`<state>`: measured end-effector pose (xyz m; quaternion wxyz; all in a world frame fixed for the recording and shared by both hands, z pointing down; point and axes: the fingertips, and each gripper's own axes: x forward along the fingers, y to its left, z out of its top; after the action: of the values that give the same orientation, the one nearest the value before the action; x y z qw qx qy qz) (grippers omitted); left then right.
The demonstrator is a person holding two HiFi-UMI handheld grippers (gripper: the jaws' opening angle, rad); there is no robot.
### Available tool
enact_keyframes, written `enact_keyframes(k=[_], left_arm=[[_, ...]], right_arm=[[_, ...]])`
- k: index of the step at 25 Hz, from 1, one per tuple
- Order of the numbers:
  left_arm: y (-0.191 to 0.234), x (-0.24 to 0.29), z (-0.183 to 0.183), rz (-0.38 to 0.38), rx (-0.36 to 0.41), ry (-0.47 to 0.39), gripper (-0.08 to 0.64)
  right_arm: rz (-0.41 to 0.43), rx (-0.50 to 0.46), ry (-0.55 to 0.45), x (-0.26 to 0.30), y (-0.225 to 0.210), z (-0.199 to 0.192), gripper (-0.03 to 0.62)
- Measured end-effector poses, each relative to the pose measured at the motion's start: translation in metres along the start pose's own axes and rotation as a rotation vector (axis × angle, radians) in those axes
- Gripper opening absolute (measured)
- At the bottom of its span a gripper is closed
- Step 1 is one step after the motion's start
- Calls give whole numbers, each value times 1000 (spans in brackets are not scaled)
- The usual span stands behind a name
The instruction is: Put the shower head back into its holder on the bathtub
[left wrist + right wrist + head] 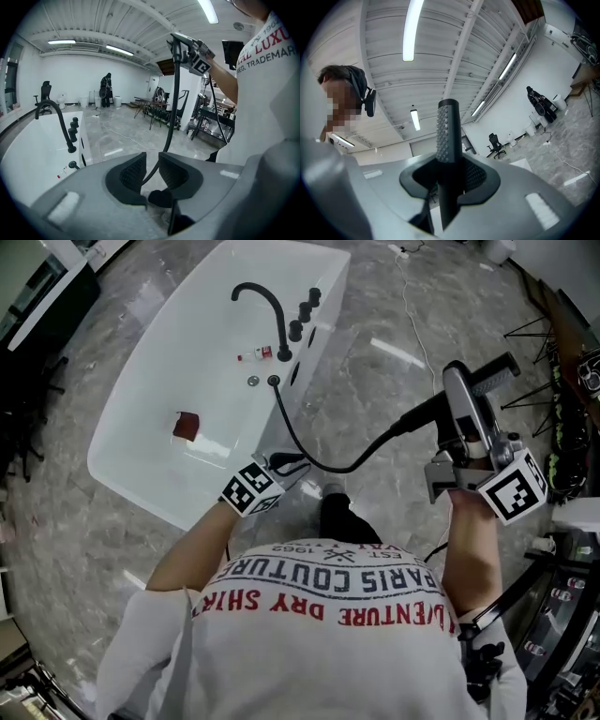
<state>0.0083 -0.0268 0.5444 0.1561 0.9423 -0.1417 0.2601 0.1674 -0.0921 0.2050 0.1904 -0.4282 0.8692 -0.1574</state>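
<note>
Right gripper (450, 180) clamps the black stick-shaped shower head (447, 131). Left gripper (150, 174) jaws stand narrowly apart, thin black hose (174, 103) between them.

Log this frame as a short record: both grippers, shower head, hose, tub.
right gripper: shut on shower head, raised beside the bathtub
left gripper: open, hose passing between its pads
hose: curves from beside the faucet up to the shower head
bathtub: white, black faucet, small red thing inside
task: shower head not yet in holder
</note>
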Motion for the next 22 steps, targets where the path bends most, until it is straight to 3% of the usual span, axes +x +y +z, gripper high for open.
enact_keyframes(k=[7, 11, 19, 22], left_arm=[[9, 66, -28, -94, 92, 209, 160], [21, 102, -30, -131, 141, 282, 174], [46, 178, -35, -130, 175, 326, 190], [46, 201, -42, -166, 166, 359, 192]], right_arm=[[9, 40, 39, 26, -54, 6, 115], [23, 65, 62, 47, -83, 13, 115], [7, 117, 102, 64, -130, 16, 117], [-1, 122, 113, 68, -140, 17, 117]])
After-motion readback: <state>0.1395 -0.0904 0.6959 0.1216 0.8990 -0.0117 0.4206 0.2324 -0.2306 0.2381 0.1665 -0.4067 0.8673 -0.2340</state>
